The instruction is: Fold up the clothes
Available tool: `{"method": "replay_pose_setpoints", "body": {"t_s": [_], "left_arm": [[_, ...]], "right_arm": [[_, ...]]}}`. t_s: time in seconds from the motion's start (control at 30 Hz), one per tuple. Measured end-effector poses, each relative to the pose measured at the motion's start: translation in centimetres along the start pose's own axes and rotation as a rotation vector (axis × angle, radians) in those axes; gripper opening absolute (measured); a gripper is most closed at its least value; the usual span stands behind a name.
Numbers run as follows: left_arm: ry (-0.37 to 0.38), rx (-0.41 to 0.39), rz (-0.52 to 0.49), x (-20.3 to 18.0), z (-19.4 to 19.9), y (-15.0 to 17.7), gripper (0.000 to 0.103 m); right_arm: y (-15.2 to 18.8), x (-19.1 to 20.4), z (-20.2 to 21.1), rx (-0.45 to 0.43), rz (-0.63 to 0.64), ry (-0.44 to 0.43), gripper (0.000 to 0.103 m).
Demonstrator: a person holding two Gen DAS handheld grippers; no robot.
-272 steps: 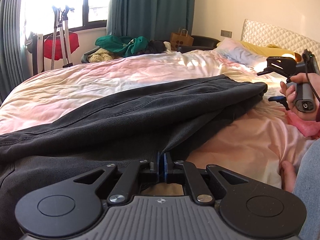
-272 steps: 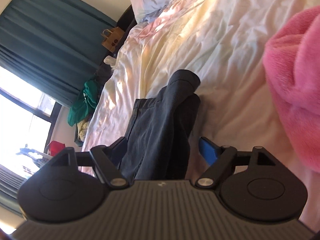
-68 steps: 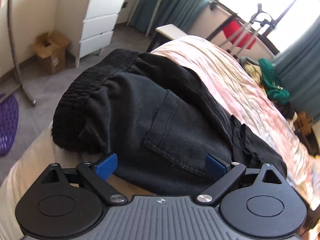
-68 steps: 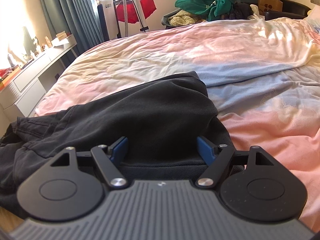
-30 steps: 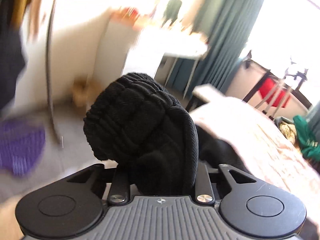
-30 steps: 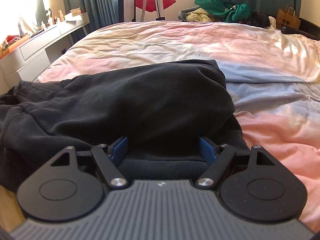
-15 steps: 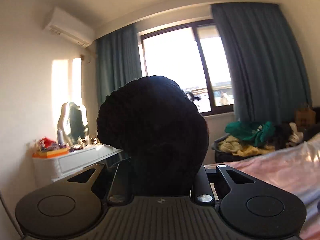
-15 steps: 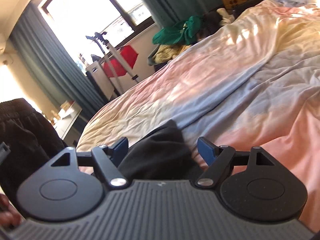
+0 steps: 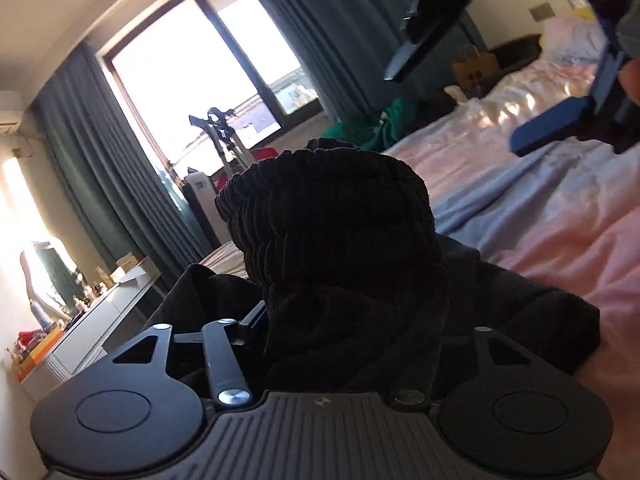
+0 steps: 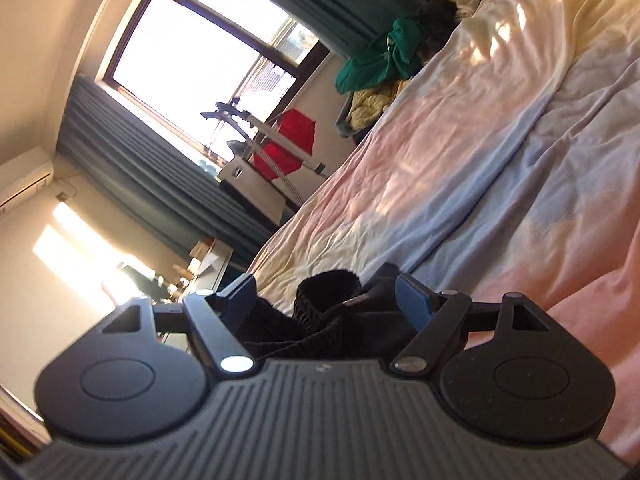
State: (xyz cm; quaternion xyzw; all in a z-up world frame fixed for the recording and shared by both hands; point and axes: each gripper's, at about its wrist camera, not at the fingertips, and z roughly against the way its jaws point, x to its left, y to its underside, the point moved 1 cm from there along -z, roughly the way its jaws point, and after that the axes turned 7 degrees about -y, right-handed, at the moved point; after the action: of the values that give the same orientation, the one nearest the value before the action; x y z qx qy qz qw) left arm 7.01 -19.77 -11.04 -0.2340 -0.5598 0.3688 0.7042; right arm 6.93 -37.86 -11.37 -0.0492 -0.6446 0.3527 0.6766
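In the left wrist view, the left gripper (image 9: 344,320) had just been spreading its jaws, with the ribbed waistband of the black trousers (image 9: 332,248) bunched between them over the bed (image 9: 540,208); whether the pads still pressed the cloth I could not tell. The right gripper (image 9: 472,52) hung above, jaws apart. In the right wrist view, the right gripper (image 10: 324,296) stood released, the trousers lying loosely between its blue pads (image 10: 408,296).

One black garment (image 9: 340,240), two tools (image 10: 324,300)
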Motion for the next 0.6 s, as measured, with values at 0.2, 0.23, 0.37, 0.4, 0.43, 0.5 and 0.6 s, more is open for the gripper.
{"method": "replay_pose_setpoints", "body": {"t_s": [0.2,0.23,0.37,0.4,0.43,0.5,0.6], "left_arm": [[0.053,-0.066,-0.12,2.7,3.8,3.1,0.098],[0.057,-0.071,-0.127,2.8,5.1,3.6,0.098],[0.028,-0.033,-0.124,6.8,6.0,6.9,0.099],[0.018,-0.013,-0.118,7.7,6.0,7.7,0.099],[0.008,0.006,-0.111,8.7,6.0,8.5,0.099],[-0.003,0.057,-0.069,10.4,5.5,10.0,0.099],[-0.018,0.158,0.057,13.8,4.9,12.1,0.099]], "right_arm": [[0.4,0.4,-1.6,0.105,0.004,0.001,0.079],[0.6,0.6,-1.8,0.124,0.011,0.008,0.079],[0.6,1.1,-3.0,0.198,0.039,0.033,0.079],[0.4,1.4,-3.5,0.212,0.049,0.029,0.079],[0.1,1.6,-4.0,0.226,0.06,0.025,0.079],[-0.5,2.0,-5.3,0.26,0.096,0.031,0.079],[-1.3,2.4,-7.8,0.323,0.175,0.068,0.079]]}}
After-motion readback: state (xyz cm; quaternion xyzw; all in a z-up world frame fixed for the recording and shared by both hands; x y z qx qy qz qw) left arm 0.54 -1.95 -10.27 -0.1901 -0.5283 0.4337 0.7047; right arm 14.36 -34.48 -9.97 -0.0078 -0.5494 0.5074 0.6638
